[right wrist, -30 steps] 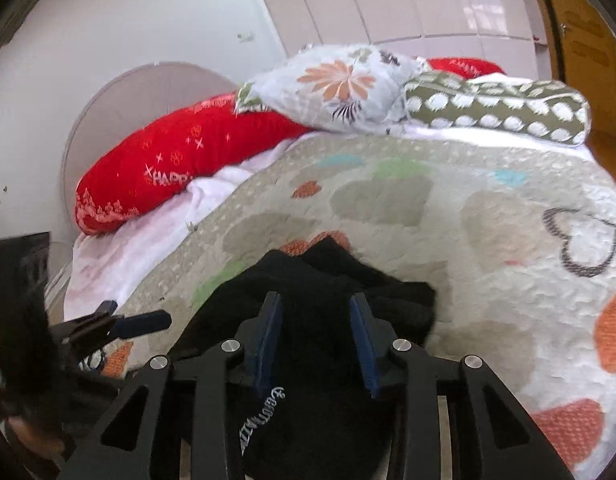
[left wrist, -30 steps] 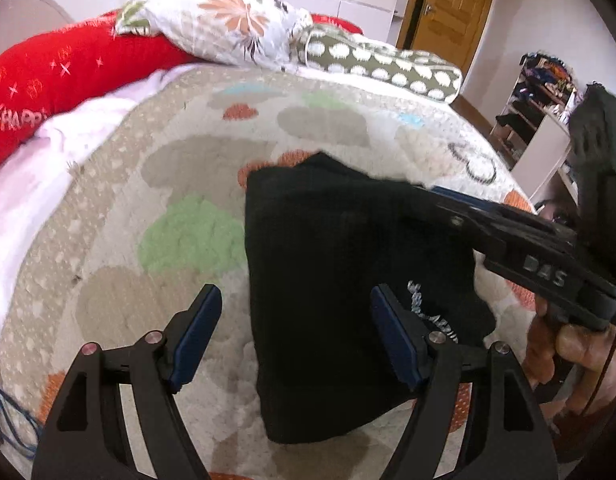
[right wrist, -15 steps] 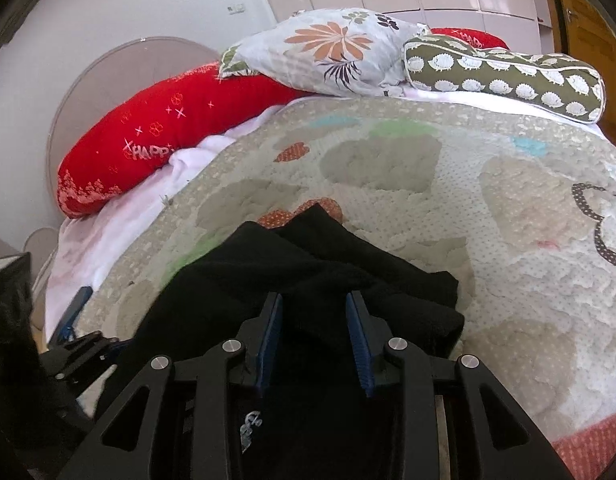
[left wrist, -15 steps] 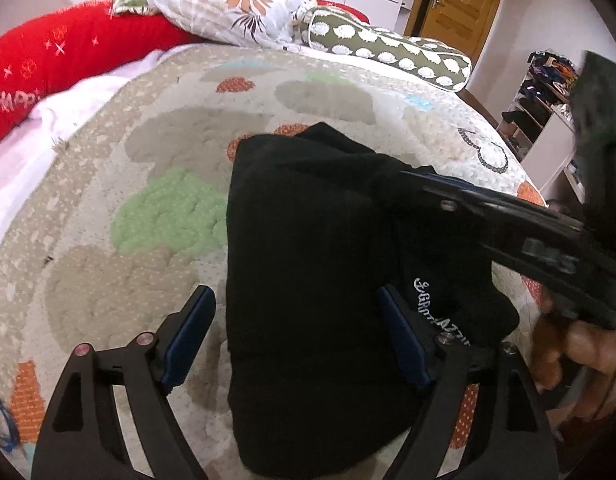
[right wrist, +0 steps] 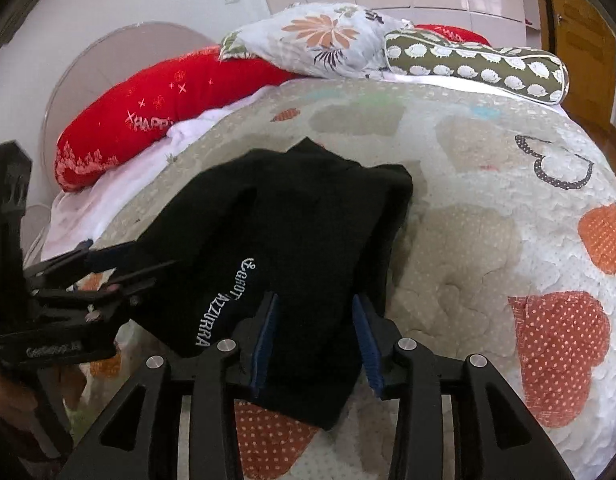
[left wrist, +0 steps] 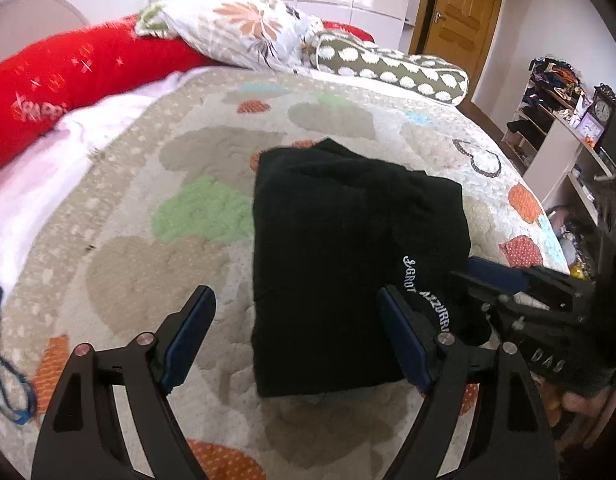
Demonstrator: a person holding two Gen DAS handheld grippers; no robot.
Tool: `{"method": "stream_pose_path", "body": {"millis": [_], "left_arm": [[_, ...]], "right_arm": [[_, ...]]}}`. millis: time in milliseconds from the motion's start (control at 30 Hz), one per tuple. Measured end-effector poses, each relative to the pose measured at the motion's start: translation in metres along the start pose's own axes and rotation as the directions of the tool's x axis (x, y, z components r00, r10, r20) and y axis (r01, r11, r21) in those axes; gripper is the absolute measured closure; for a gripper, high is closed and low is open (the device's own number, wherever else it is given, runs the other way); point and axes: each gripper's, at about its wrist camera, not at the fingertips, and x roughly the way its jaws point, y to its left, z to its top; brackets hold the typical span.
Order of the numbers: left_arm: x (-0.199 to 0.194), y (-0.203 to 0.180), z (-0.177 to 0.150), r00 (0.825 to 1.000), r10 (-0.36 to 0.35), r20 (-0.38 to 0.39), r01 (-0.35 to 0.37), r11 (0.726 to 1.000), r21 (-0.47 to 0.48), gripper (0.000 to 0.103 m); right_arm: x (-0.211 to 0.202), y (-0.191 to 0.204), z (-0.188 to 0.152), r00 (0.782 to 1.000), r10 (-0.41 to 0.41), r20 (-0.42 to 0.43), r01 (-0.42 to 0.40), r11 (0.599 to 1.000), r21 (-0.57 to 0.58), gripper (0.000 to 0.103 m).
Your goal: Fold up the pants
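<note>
Black pants (left wrist: 348, 248) with white lettering lie folded in a compact rectangle on the quilted bedspread (left wrist: 188, 160). My left gripper (left wrist: 296, 320) is wide open above the near left edge of the pants and holds nothing. In the right wrist view the pants (right wrist: 292, 240) lie just ahead. My right gripper (right wrist: 314, 320) is open, with its jaws on either side of the near part of the pants and not pressing the cloth. It also shows in the left wrist view (left wrist: 504, 280) at the right edge of the pants.
A red bolster (right wrist: 168, 108), a floral pillow (right wrist: 320, 40) and a green spotted bolster (right wrist: 480, 64) lie at the head of the bed. A wooden door (left wrist: 456, 20) and shelves (left wrist: 548, 112) with a clock stand at the right. A blue cord (left wrist: 12, 384) lies at the left.
Both grippers have drawn back toward me from the pants. My right gripper's jaws have opened wider. The pants now lie flat and folded.
</note>
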Motion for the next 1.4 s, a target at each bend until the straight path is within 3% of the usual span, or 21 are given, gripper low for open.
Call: {"method": "stream_pose_path", "body": {"millis": [133, 200, 333, 500, 1400], "left_arm": [[-0.014, 0.003, -0.002, 0.999, 0.032, 0.029, -0.032, 0.999, -0.006, 0.020], [-0.018, 0.004, -0.005, 0.999, 0.045, 0.030, -0.045, 0.999, -0.006, 0.020], [-0.026, 0.003, -0.014, 0.997, 0.055, 0.047, -0.055, 0.998, -0.004, 0.019], [-0.038, 0.000, -0.021, 0.995, 0.072, 0.075, -0.073, 0.997, 0.011, 0.019], [-0.075, -0.013, -0.028, 0.988, 0.074, 0.135, -0.078, 0.997, 0.020, 0.019]], "right_arm": [[-0.025, 0.010, 0.002, 0.998, -0.009, 0.060, 0.010, 1.000, -0.019, 0.059], [-0.039, 0.016, 0.000, 0.995, -0.025, 0.101, 0.026, 1.000, -0.010, 0.043], [-0.054, 0.025, -0.005, 0.986, -0.051, 0.161, 0.051, 0.999, 0.002, 0.040], [-0.063, 0.032, -0.011, 0.978, -0.087, 0.189, 0.087, 0.996, 0.009, 0.022], [-0.092, 0.042, -0.031, 0.974, -0.096, 0.206, 0.092, 0.995, 0.030, 0.018]]}}
